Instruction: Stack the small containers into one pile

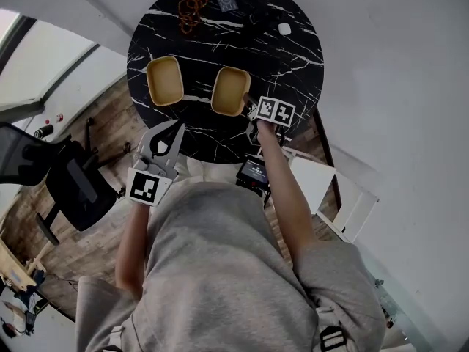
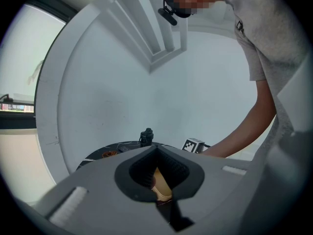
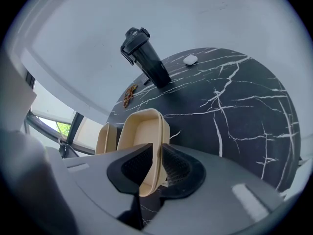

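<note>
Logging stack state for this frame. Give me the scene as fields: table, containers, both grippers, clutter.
table: round, black marble look
containers: two tan ones, left container and right container, side by side, apart, not stacked
left gripper: shut, empty, by the table's near edge
right gripper: jaws slightly apart around the right container's near wall
clutter: black bottle, small white object and brown item on the far side

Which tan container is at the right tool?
The right-hand container: its near wall stands between the jaws of the right tool. The left container sits untouched.
</note>
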Tool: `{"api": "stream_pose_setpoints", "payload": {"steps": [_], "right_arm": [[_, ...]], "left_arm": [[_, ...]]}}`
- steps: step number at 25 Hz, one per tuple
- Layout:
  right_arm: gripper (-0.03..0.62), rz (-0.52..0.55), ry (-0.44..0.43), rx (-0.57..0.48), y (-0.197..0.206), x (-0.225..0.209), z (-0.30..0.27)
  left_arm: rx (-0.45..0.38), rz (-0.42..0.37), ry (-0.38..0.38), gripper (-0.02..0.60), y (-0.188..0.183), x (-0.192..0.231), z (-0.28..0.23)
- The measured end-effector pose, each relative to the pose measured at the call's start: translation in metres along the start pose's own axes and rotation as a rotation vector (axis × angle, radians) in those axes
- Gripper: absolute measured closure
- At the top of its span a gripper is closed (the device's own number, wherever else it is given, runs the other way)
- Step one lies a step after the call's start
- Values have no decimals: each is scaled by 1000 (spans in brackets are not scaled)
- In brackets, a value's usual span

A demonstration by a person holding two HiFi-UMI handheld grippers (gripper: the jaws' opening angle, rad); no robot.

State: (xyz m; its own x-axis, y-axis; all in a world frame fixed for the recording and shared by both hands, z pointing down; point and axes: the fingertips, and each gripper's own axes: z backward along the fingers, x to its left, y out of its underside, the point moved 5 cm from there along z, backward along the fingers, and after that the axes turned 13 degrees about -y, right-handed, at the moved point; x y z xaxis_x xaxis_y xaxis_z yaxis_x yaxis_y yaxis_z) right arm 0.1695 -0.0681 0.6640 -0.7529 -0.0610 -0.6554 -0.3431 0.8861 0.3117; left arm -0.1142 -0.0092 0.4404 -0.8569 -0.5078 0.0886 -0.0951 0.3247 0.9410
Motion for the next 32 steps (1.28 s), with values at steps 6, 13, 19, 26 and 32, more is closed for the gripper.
{"api": "stream_pose_setpoints", "payload": {"steps": [6, 13, 19, 26, 32], "right_arm": [[525, 13, 27, 19, 5, -9, -5], [525, 18, 19, -71, -13, 1, 17], [525, 178, -60, -109, -43, 50, 26], [522, 296, -203, 22, -29, 121, -28], [497, 326, -232, 166, -1, 143, -83]], "left_arm": [[-2, -9, 11, 584, -2, -3, -1], [-3, -3, 1, 584, -1, 2, 0], [-9, -16, -5, 584, 1, 7, -1], [-7, 10, -38, 584, 4, 19, 8], [0, 32, -98, 584, 10, 43, 19]]}}
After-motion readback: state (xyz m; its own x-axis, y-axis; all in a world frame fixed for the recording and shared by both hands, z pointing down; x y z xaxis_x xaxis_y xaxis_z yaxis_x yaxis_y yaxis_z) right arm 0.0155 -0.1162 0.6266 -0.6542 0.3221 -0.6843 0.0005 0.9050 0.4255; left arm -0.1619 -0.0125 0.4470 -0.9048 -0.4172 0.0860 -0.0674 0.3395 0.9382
